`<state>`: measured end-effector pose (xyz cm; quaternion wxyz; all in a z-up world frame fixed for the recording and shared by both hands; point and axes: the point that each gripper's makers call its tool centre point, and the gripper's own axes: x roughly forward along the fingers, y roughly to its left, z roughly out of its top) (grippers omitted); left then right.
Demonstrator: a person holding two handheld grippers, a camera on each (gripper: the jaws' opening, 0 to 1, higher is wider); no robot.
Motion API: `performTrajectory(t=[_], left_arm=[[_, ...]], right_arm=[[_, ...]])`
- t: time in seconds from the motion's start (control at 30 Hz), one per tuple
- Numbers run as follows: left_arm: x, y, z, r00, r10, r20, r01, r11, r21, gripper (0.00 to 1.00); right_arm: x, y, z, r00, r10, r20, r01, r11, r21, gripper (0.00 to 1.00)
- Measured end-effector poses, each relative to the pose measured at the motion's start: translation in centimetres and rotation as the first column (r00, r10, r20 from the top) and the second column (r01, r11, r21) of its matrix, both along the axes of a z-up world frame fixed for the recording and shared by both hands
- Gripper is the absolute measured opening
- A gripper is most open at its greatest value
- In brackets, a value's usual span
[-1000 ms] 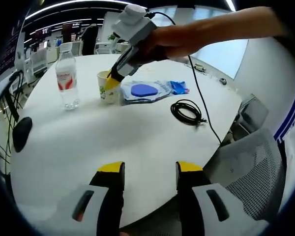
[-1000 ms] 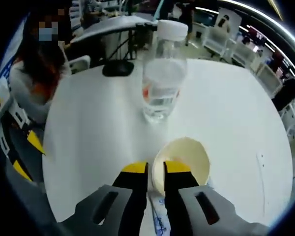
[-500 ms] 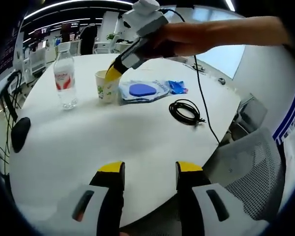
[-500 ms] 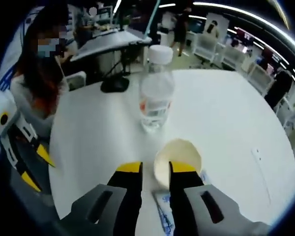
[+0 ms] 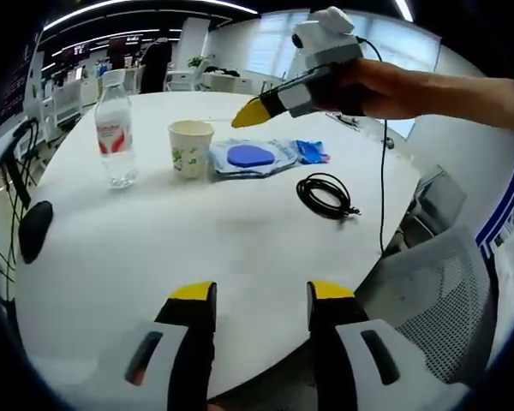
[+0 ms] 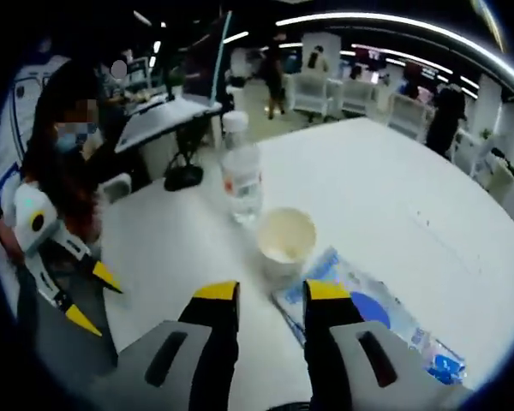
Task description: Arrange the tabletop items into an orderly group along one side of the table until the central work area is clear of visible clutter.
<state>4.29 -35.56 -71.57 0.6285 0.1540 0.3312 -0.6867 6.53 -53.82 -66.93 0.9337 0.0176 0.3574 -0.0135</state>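
Paper cup (image 6: 286, 239) round, cream, standing on white counter (image 5: 197, 248) beside clear plastic bottle (image 5: 116, 128). Right tool (image 6: 271, 295) apart, empty. Left tool (image 5: 255, 295) apart, empty.

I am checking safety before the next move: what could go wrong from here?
The white paper cup stands beside the clear plastic water bottle; a careless push may topple either. The coiled black cable lies near the table's edge and could slide off. The right gripper, jaws open, hovers over the blue-printed plastic packet.
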Motion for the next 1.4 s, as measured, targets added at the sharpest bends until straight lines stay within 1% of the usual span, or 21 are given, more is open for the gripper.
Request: performTrajectory(t=[0.1, 0.2, 0.3, 0.33, 0.43, 0.53, 0.7, 0.8, 0.9, 1.07, 1.1, 1.17, 1.23, 1.33, 1.4], left_arm=[[0.9, -0.2, 0.1, 1.0, 0.021, 0.002, -0.021, 1.0, -0.001, 0.43], [2.2, -0.4, 0.2, 0.999, 0.047, 0.006, -0.047, 0.999, -0.003, 0.43], [3.3, -0.7, 0.4, 0.998, 0.062, 0.016, -0.062, 0.998, -0.007, 0.45], [3.6, -0.8, 0.5, 0.998, 0.065, 0.019, -0.065, 0.998, -0.008, 0.46], [5.0, -1.0, 0.8, 0.995, 0.094, 0.018, -0.093, 0.995, -0.017, 0.47], [5.8, -1.2, 1.0, 0.994, 0.103, 0.022, -0.103, 0.994, -0.02, 0.48], [6.1, -1.1, 1.2, 0.994, 0.1, 0.031, -0.1, 0.995, -0.019, 0.48], [6.2, -1.1, 1.4, 0.994, 0.101, 0.031, -0.101, 0.995, -0.02, 0.49], [6.3, -0.8, 1.6, 0.994, 0.102, 0.029, -0.102, 0.995, -0.022, 0.49], [6.3, -0.4, 1.6, 0.995, 0.094, 0.034, -0.094, 0.995, -0.016, 0.49], [6.3, -0.3, 1.6, 0.995, 0.094, 0.033, -0.094, 0.995, -0.016, 0.5], [6.5, -0.2, 1.8, 0.995, 0.095, 0.036, -0.095, 0.995, -0.017, 0.5], [6.6, -0.2, 2.0, 0.994, 0.098, 0.04, -0.097, 0.995, -0.02, 0.5], [6.8, -0.2, 2.2, 0.994, 0.099, 0.043, -0.098, 0.995, -0.024, 0.5], [6.8, -0.2, 2.4, 0.994, 0.101, 0.043, -0.1, 0.995, -0.025, 0.5]], right_arm=[[-2.4, -0.1, -0.6, 0.999, -0.05, 0.004, 0.05, 0.998, 0.03, 0.28], [-5.1, 0.1, -1.4, 0.995, -0.097, -0.009, 0.097, 0.994, 0.049, 0.29], [-7.1, 0.3, -2.0, 0.991, -0.134, -0.014, 0.134, 0.989, 0.068, 0.3], [-8.1, 0.4, -2.2, 0.989, -0.148, -0.015, 0.149, 0.986, 0.076, 0.31], [-10.1, 0.9, -2.7, 0.984, -0.179, -0.02, 0.18, 0.98, 0.087, 0.32], [-12.1, 1.0, -3.8, 0.978, -0.202, -0.053, 0.206, 0.975, 0.082, 0.32], [-14.8, 1.4, -6.3, 0.967, -0.227, -0.118, 0.238, 0.967, 0.088, 0.32], [-15.4, 1.4, -7.0, 0.958, -0.253, -0.133, 0.265, 0.96, 0.087, 0.31], [-15.3, 1.5, -7.3, 0.954, -0.274, -0.125, 0.287, 0.953, 0.1, 0.3], [-15.0, 1.4, -8.4, 0.945, -0.289, -0.154, 0.305, 0.948, 0.09, 0.25], [-15.0, 1.4, -8.5, 0.944, -0.288, -0.159, 0.304, 0.948, 0.089, 0.21], [-14.8, 1.5, -8.6, 0.946, -0.287, -0.15, 0.303, 0.948, 0.1, 0.18], [-14.6, 1.8, -8.8, 0.947, -0.282, -0.153, 0.299, 0.949, 0.104, 0.18], [-14.8, 1.9, -9.5, 0.947, -0.263, -0.187, 0.282, 0.956, 0.086, 0.18], [-14.9, 2.1, -9.7, 0.946, -0.259, -0.196, 0.28, 0.956, 0.086, 0.19]])
